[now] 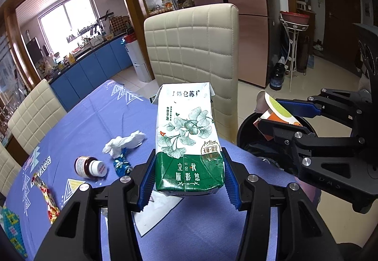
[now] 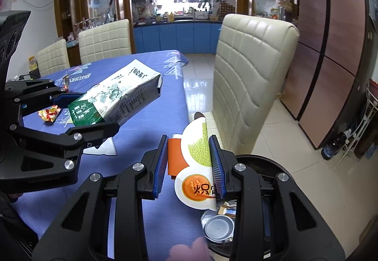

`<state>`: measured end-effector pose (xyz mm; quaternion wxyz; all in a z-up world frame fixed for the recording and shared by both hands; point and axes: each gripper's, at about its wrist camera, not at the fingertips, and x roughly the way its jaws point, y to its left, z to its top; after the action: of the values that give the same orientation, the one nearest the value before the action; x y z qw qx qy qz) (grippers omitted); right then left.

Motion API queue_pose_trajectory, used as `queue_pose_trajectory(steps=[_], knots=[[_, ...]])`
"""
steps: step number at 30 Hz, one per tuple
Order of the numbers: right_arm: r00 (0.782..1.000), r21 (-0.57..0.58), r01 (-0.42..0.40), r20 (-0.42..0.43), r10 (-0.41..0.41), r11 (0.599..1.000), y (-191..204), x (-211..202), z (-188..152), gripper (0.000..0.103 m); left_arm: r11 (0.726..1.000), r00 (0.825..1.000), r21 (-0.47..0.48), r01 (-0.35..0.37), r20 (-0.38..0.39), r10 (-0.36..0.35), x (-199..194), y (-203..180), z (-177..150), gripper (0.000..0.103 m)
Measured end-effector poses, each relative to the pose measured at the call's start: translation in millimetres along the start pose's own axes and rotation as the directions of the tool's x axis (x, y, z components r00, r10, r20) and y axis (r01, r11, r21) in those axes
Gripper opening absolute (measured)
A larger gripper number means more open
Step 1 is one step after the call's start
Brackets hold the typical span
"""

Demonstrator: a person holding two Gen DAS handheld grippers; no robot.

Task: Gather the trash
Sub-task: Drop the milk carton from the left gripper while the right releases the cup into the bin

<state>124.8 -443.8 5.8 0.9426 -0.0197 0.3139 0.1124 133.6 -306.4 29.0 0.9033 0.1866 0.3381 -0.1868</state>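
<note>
My left gripper [image 1: 189, 186] is shut on a white and green milk carton [image 1: 189, 140] and holds it above the blue tablecloth; the carton also shows in the right wrist view [image 2: 115, 97]. My right gripper [image 2: 189, 168] is shut on a flattened orange and white melon package [image 2: 197, 166] and holds it over the open black trash bin [image 2: 255, 164] beside the table. In the left wrist view the package [image 1: 275, 112] hangs over the bin [image 1: 248, 128].
On the table [image 1: 94, 119] lie a crumpled tissue [image 1: 124, 142], a brown pill bottle [image 1: 89, 166], a blue wrapper [image 1: 122, 164], a red-gold wrapper [image 1: 47, 197] and a white paper [image 1: 156, 211]. A cream chair [image 1: 193, 53] stands behind the bin. The bin holds other trash [image 2: 219, 225].
</note>
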Motion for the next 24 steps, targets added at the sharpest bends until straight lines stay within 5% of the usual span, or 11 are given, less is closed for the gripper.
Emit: queue_pose_trajectory(steps=[24], knots=[[0.995,0.079,0.089,0.034,-0.092,0.993,-66,-13,-2,0.037,0.993,0.997,0.087,0.081,-0.001,-0.081,23,-57,29,0.05]])
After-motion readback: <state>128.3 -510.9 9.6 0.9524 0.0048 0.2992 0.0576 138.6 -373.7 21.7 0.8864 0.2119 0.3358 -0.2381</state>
